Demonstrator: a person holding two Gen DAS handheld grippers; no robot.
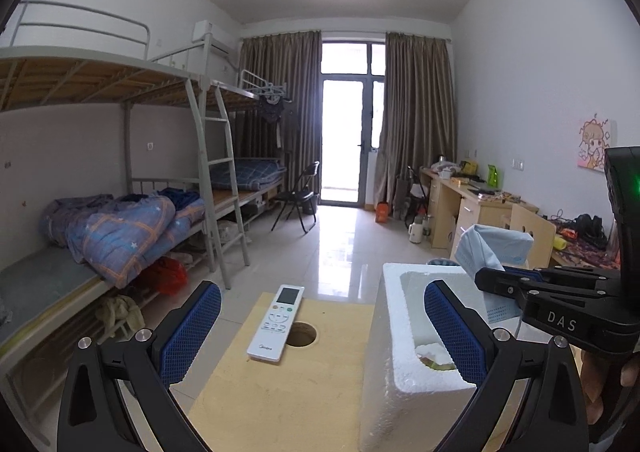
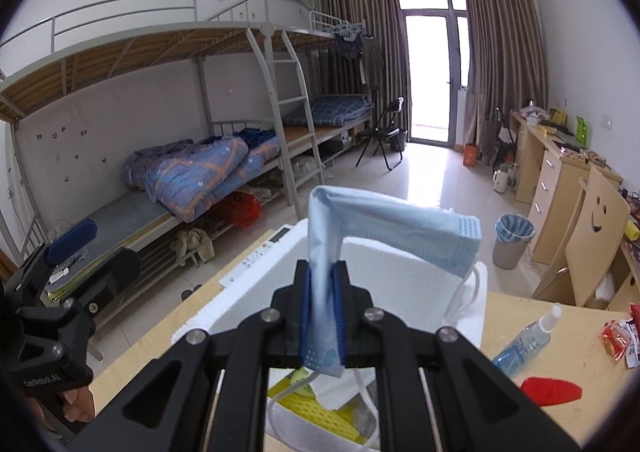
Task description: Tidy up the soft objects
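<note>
Right gripper (image 2: 320, 310) is clamped on a blue face mask (image 2: 384, 228), held above the open white foam box (image 2: 256, 292); the mask droops over the far side of the box, ear loops dangling. Left gripper (image 1: 320, 336) has jaws wide apart, holding nothing, just beside the box on its remote (image 1: 277, 322) side. Soft items already lie inside the box. Best move: lower until the mask's loose end is inside the box, then release, so no loop snags the rim.

Left wrist view low over the wooden table (image 1: 280, 392), facing the balcony door, right wrist view close above the foam box (image 2: 400, 264), both sharing box, bunk beds (image 2: 180, 171), door
</note>
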